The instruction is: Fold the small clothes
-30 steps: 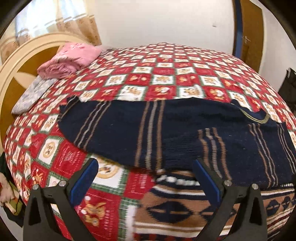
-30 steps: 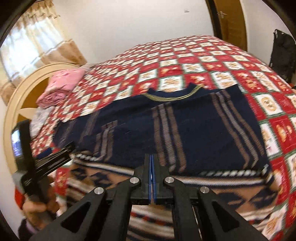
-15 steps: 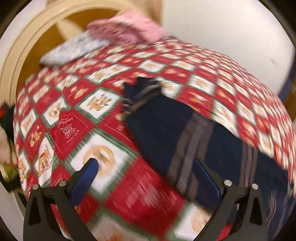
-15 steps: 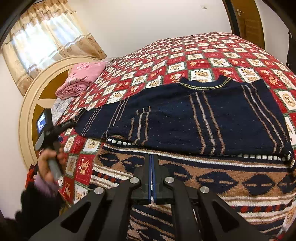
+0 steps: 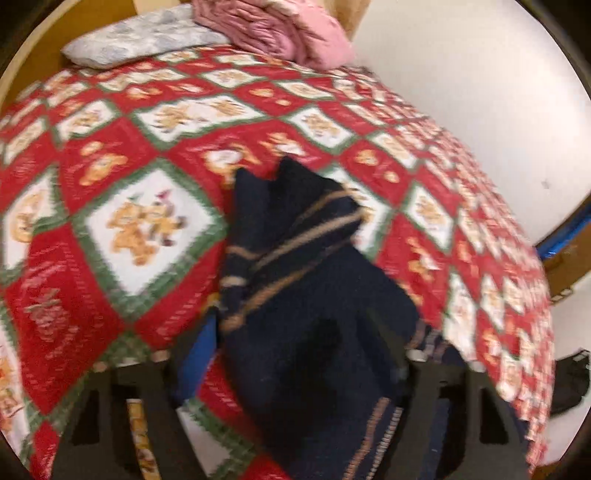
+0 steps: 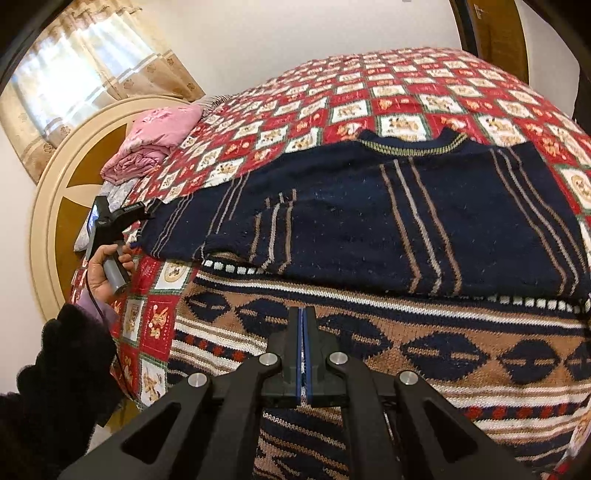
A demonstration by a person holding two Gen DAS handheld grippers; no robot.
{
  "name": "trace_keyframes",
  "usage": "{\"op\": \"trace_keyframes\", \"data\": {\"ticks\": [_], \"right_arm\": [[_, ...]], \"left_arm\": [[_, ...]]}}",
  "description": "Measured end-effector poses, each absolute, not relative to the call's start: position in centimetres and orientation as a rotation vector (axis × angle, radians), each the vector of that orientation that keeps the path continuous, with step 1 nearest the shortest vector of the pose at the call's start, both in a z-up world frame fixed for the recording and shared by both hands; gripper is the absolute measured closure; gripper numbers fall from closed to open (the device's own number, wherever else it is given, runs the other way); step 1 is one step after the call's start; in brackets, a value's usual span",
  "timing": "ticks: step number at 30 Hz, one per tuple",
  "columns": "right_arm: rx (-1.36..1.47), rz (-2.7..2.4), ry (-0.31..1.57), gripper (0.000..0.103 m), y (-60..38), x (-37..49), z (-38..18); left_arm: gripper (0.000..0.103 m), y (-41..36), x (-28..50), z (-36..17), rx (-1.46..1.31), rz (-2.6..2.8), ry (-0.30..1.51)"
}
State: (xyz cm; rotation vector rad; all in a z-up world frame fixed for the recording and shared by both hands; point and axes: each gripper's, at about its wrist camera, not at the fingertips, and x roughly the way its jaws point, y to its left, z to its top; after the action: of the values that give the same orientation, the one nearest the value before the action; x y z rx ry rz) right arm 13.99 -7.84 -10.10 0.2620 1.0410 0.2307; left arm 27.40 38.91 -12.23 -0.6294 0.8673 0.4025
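Observation:
A navy knit sweater (image 6: 424,221) with tan stripes lies spread on the bed, its collar at the far side. A brown, white and navy patterned knit band (image 6: 406,332) runs along its near edge. In the left wrist view the sweater's sleeve (image 5: 295,258) runs between the fingers of my left gripper (image 5: 295,343), whose jaws are closing around it; the blue left pad (image 5: 201,350) stands just beside the cloth, and cloth covers the right finger. The left gripper (image 6: 142,216) sits at the sleeve's end. My right gripper (image 6: 303,314) hangs shut and empty over the patterned band.
A red, white and green patchwork quilt (image 6: 406,92) covers the bed. A folded pink blanket (image 5: 280,33) and a grey pillow (image 5: 140,37) lie by the round cream headboard (image 6: 55,192). A wooden door (image 6: 495,37) stands beyond the bed. A hand in a dark sleeve (image 6: 107,266) holds the left gripper.
My left gripper swung left along the sweater to the sleeve's end and rolled; the sleeve now lies between its narrower jaws. The right gripper stayed shut and edged back over the patterned band.

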Motion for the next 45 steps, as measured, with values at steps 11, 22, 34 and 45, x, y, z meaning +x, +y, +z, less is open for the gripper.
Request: {"op": "trace_keyframes", "data": {"ticks": [11,22,34,45], "right_arm": [[0.307,0.201,1.017,0.102,-9.1,12.9,-9.4],[0.432,0.085,0.975,0.102,-14.2,11.1,-8.9],[0.545,-0.036,0.925,0.102,-20.8,9.3,-8.5],[0.622,-0.036,0.935,0.102,-24.1,8.3,-9.8]], "left_arm": [[0.092,38.1,25.8,-11.0,-0.573,0.4,0.845],[0.092,26.5,23.7,-0.9,-0.364,0.173,0.65],[0.092,-0.6,16.8,-1.0,0.011,-0.309,0.586],[0.08,-7.0,14.1,-8.5,0.131,-0.36,0.816]]}}
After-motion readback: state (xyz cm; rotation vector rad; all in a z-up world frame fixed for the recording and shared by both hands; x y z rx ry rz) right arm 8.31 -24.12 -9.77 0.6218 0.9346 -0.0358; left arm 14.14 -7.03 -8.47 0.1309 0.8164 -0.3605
